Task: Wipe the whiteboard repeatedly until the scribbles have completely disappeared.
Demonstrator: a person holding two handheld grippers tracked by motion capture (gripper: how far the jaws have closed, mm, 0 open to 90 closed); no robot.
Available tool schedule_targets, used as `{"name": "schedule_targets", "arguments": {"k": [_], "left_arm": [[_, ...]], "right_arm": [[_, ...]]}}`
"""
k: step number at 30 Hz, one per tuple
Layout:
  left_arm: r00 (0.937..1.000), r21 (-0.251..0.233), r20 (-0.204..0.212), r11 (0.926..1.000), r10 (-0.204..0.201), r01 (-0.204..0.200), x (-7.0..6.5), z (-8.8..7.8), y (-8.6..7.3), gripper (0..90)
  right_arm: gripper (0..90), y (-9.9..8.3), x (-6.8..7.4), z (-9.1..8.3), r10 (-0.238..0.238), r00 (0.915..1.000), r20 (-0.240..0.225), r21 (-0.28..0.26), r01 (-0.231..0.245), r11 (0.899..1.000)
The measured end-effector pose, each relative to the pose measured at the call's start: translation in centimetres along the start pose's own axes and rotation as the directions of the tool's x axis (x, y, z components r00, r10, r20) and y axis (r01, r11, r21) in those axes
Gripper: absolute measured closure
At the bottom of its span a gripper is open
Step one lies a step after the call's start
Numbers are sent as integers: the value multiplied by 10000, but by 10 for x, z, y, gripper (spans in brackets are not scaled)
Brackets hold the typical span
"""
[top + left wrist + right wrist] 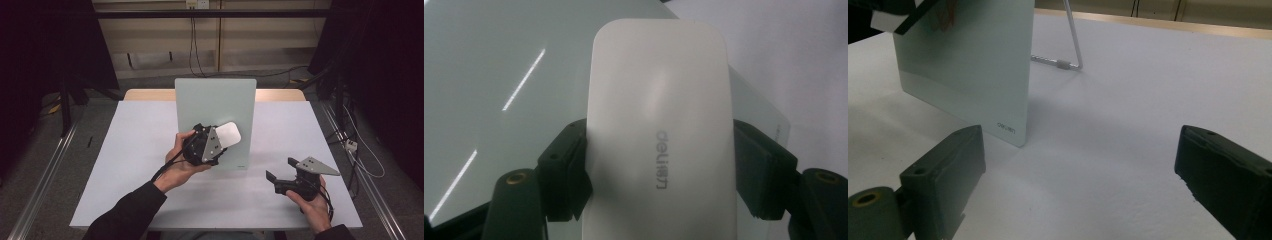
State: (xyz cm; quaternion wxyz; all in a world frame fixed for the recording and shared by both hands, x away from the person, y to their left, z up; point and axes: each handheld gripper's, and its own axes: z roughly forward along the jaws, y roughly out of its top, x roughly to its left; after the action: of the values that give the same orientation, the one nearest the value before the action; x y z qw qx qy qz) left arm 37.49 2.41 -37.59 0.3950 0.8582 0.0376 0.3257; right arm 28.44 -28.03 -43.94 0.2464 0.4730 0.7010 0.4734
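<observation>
- On my left, the left gripper (pixel 216 141) is clamped across the waist of a white eraser (pixel 659 130), one black pad on each long side. The printed top faces that gripper's camera.
- The eraser sticks out ahead of the jaws, directly against or just off the face of the pale glass board (pixel 215 120) that stands upright on the desk (pixel 140 150). I cannot tell from these pictures whether its underside already touches the glass.
- My reading of the step: I am bringing the eraser to the board to wipe it. The board looks clean in the high view, apart from some orange marking near its top corner in the right gripper view, too cut off to read.
- The next move calls for pressing the eraser flat on the glass and sweeping it without tipping the board, which leans only on a thin wire stand (pixel 1073 40) behind it.
- The left hand (pixel 182 160) wraps the gripper body from below, forearm coming up from the near edge, the jaws pointing forward and to the right at the board.
- Further right, the right gripper (pixel 280 170) is idle, its jaws standing wide with nothing between them, low over the desk and well apart from the board's near corner.
- The right hand (pixel 312 202) cradles it palm up, jaws aimed left toward the board's lower corner.
</observation>
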Motion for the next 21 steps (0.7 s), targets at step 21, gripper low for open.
{"name": "schedule_targets", "arguments": {"k": [21], "left_arm": [[9918,-700,-1033,9952,-756,686,51,-23,15,312]], "right_arm": [[59,0,0,0,-15,10000,-7,6,15,10000]]}}
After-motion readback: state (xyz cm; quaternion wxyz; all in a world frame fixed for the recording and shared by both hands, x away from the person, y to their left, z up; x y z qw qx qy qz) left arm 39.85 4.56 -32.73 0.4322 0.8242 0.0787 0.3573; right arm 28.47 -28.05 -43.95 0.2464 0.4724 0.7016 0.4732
